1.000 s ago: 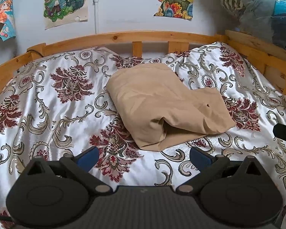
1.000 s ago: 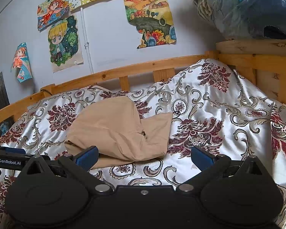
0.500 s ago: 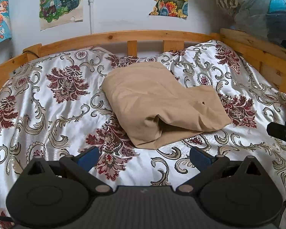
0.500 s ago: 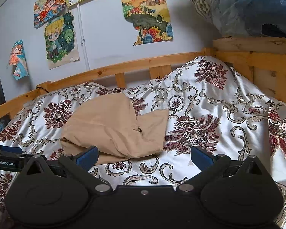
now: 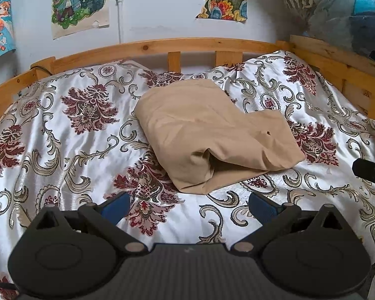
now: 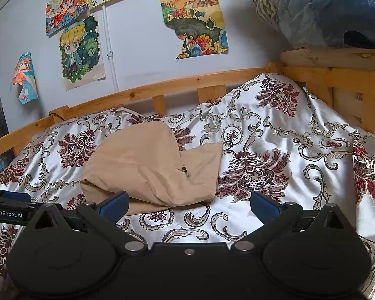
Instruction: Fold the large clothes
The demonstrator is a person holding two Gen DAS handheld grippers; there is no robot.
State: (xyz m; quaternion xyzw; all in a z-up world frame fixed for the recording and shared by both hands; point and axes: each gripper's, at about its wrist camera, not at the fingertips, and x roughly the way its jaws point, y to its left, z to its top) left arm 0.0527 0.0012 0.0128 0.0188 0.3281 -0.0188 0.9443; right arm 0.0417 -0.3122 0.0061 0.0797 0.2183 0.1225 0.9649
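The tan cotton-like garment (image 5: 212, 137) lies folded into a thick, roughly L-shaped bundle near the middle of the glossy white bedspread with maroon floral and grey scroll print (image 5: 62, 150), which covers a bed framed by a pale wooden slatted rail (image 5: 162, 47). The fold looks largely done: several layers are stacked, though the near end gapes open in a loose pocket and a single lower layer sticks out toward 6 o'clock, so a final tidy or one more fold may remain. The left gripper (image 5: 187, 205) hovers just short of the bundle's near edge at 6 o'clock, its blue-padded fingers (image 5: 115, 206) spread wide and holding nothing. The right gripper (image 6: 187, 203) sits at about 5 o'clock of the garment, likewise wide apart and empty, with its left pad overlapping the cloth's near edge in the picture; contact cannot be confirmed. Each tool shows at the edge of the other's view. Colourful cartoon posters (image 6: 79, 50) hang on the white wall behind, and a plastic-wrapped bundle of blue bedding (image 6: 325, 10) rests at 1 o'clock. Compared with a second ago, the garment's shape is unchanged, while in the left view it sits slightly lower and nearer, suggesting both tools have eased forward a little without closing.
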